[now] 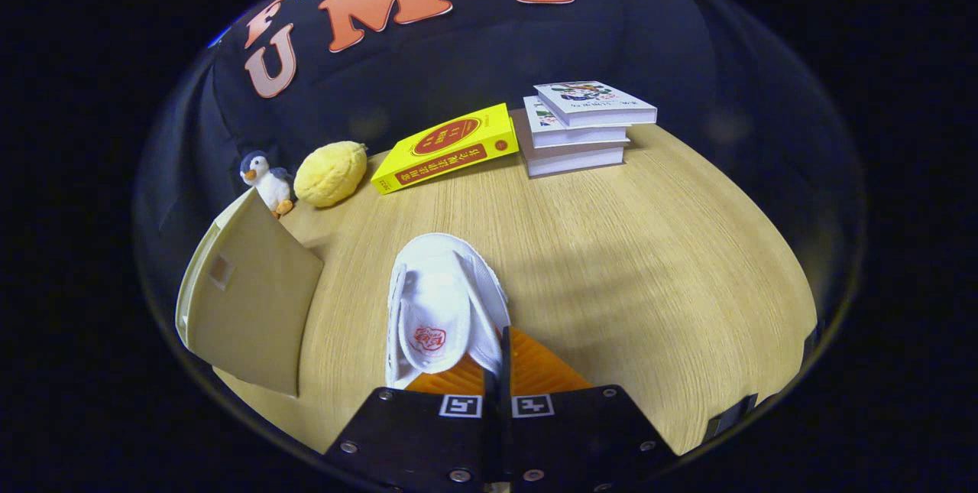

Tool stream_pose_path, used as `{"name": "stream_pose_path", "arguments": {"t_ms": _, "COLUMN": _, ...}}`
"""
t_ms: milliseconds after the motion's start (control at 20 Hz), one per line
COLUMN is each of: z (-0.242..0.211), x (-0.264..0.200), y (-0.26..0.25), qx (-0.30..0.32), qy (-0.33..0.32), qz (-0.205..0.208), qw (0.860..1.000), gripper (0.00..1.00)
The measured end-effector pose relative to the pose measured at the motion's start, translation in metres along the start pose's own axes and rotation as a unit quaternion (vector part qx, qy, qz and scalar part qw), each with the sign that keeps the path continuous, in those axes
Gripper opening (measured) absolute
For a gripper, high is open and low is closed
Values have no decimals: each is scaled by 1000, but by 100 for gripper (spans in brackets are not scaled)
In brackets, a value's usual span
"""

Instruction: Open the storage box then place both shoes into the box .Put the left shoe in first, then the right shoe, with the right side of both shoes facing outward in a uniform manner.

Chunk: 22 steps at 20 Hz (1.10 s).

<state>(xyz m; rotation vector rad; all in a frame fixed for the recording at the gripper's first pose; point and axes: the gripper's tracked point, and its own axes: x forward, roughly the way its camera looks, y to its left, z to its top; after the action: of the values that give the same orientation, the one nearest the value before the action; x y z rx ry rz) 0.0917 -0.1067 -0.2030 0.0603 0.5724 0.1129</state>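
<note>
A white shoe [439, 302] with a red emblem on its tongue hangs from my gripper [497, 355], toe pointing away from me, above the wooden table [649, 264]. The two fingers are closed together on the shoe's right side wall near the heel. To the left stands the beige storage box [248, 302], with its flat side toward me; I cannot tell from here whether its door stands open.
At the back of the table lie a yellow book [447, 147], a stack of three pale books [581, 126], a yellow plush [331, 173] and a small penguin toy [263, 181]. Bare wood stretches to the right of the shoe.
</note>
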Motion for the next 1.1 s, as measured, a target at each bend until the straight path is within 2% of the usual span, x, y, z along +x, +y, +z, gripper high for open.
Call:
{"name": "stream_pose_path", "arguments": {"t_ms": 250, "z": 39, "x": -33, "y": 64, "qx": 28, "qy": -27, "qz": 16, "qw": 999, "gripper": 0}}
{"name": "stream_pose_path", "arguments": {"t_ms": 700, "z": 108, "x": -102, "y": 212, "qx": 63, "qy": -87, "qz": 38, "qw": 994, "gripper": 0}}
{"name": "stream_pose_path", "arguments": {"t_ms": 850, "z": 105, "x": -104, "y": 257, "qx": 56, "qy": -89, "qz": 32, "qw": 994, "gripper": 0}}
{"name": "stream_pose_path", "arguments": {"t_ms": 1100, "z": 77, "x": -86, "y": 301, "qx": 31, "qy": -64, "qz": -3, "qw": 997, "gripper": 0}}
